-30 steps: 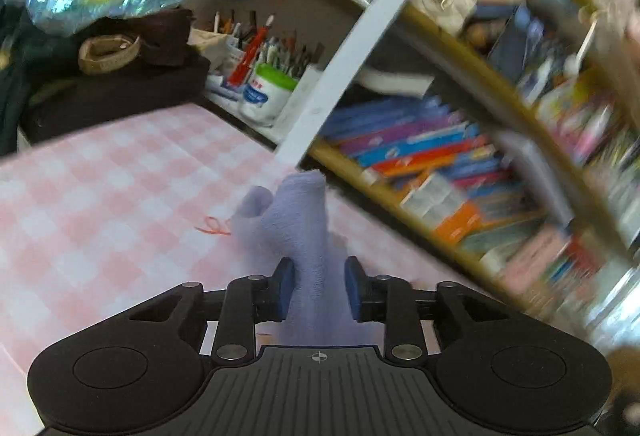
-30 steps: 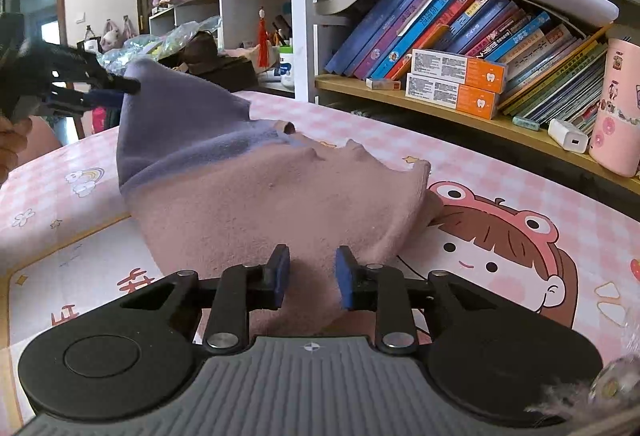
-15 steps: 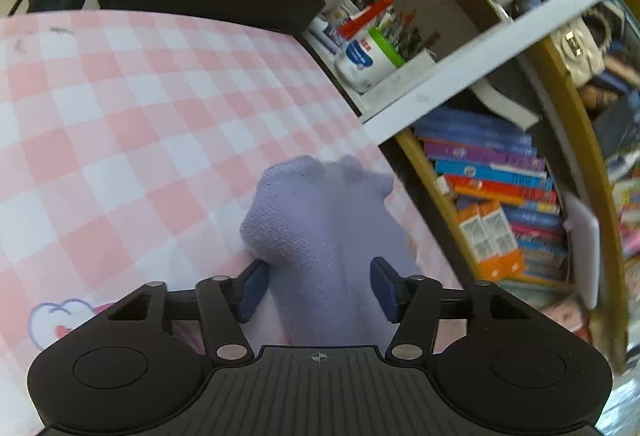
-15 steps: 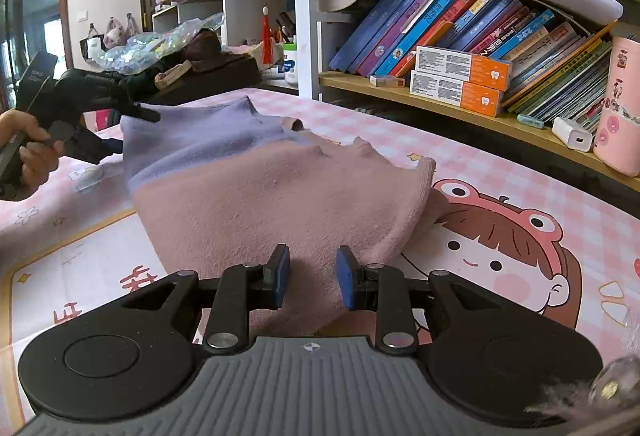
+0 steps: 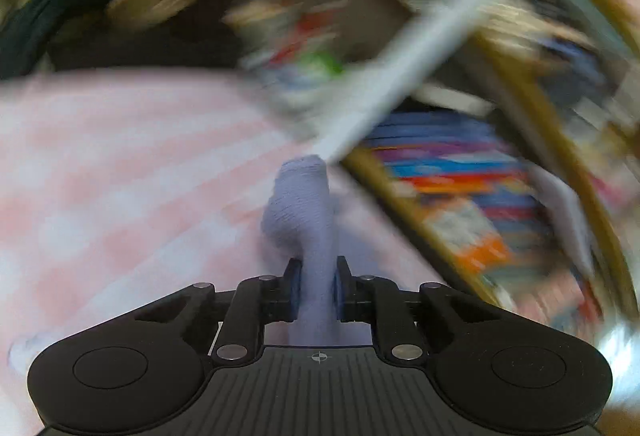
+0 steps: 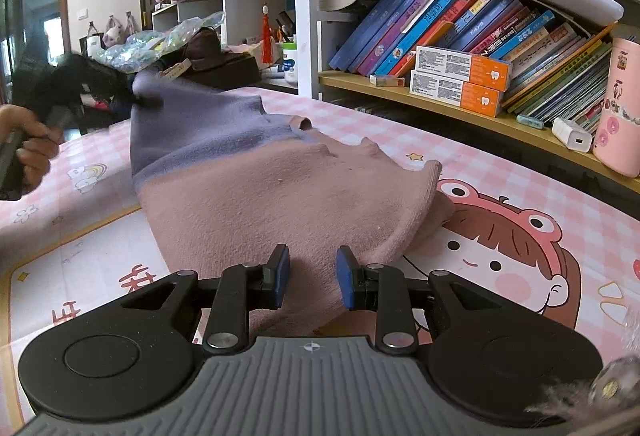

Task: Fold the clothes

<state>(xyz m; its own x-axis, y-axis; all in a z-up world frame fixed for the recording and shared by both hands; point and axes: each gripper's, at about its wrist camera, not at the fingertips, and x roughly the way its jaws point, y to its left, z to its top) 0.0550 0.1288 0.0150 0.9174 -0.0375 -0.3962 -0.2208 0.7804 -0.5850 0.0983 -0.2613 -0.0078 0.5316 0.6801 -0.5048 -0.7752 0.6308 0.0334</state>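
In the left wrist view, your left tongs (image 5: 315, 286) are clenched on a narrow bunch of the purple end of the garment (image 5: 308, 228), which stands up from the pads. The whole picture is smeared, so you are moving fast. I judge that such a thin pinch can slip out in a quick swing, and then the fold falls open.

In the right wrist view, your right tongs (image 6: 309, 278) are released, with the pink hem of the garment (image 6: 288, 196) lying between the pads on the counter (image 6: 520, 204). Nothing holds this end, so a strong pull from the purple end may drag the garment over the counter and spoil the edge. The purple end hangs lifted, away from the bookshelf (image 6: 460, 116) side, and it can drop unevenly.
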